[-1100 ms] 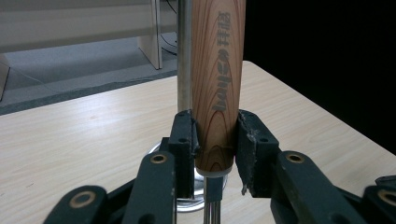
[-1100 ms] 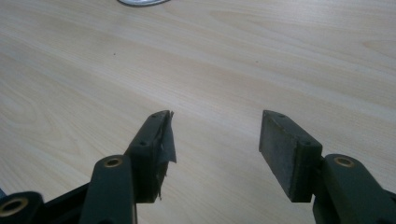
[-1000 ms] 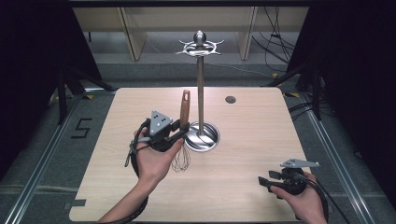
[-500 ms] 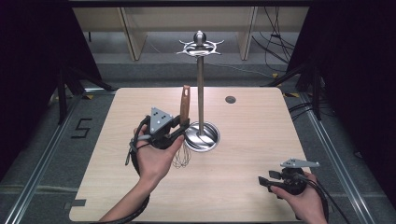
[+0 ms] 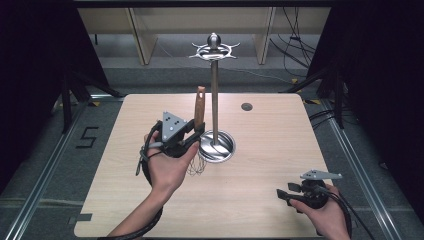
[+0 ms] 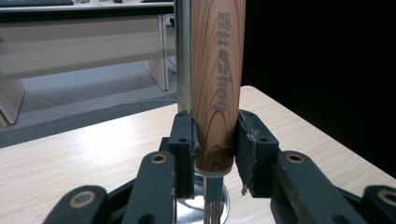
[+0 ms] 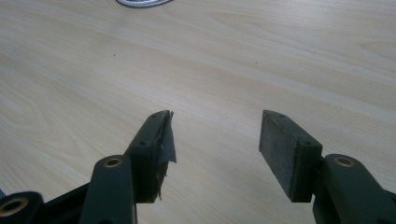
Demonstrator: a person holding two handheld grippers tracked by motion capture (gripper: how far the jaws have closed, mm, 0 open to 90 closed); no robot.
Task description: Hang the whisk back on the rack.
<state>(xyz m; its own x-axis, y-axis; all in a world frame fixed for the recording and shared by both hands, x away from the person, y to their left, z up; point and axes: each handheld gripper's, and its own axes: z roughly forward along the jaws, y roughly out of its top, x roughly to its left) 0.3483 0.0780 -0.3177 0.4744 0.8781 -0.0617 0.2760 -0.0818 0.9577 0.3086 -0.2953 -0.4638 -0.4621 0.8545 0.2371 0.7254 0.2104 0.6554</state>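
A whisk with a wooden handle (image 5: pixel 199 105) stands upright, its wire loops (image 5: pixel 196 163) hanging just above the table. My left gripper (image 5: pixel 196 132) is shut on the lower part of that handle. In the left gripper view the jaws clamp the printed handle (image 6: pixel 217 84) from both sides at my left gripper (image 6: pixel 215 140), with the steel pole (image 6: pixel 183 56) close behind. The pole belongs to a metal stand (image 5: pixel 214 90) with a round base (image 5: pixel 225 148) and a ring of hooks (image 5: pixel 214 49) on top. My right gripper (image 5: pixel 283 195) (image 7: pixel 215 135) rests open and holds nothing near the table's front right.
A small dark round hole (image 5: pixel 246 106) sits in the light wooden table (image 5: pixel 280 135) behind the stand. An edge of the stand's base (image 7: pixel 142 2) shows far ahead of the right gripper. Dark screens flank the table on both sides.
My left gripper has lifted the whisk a little, so the handle's top stands higher beside the pole. The right gripper has stayed where it was.
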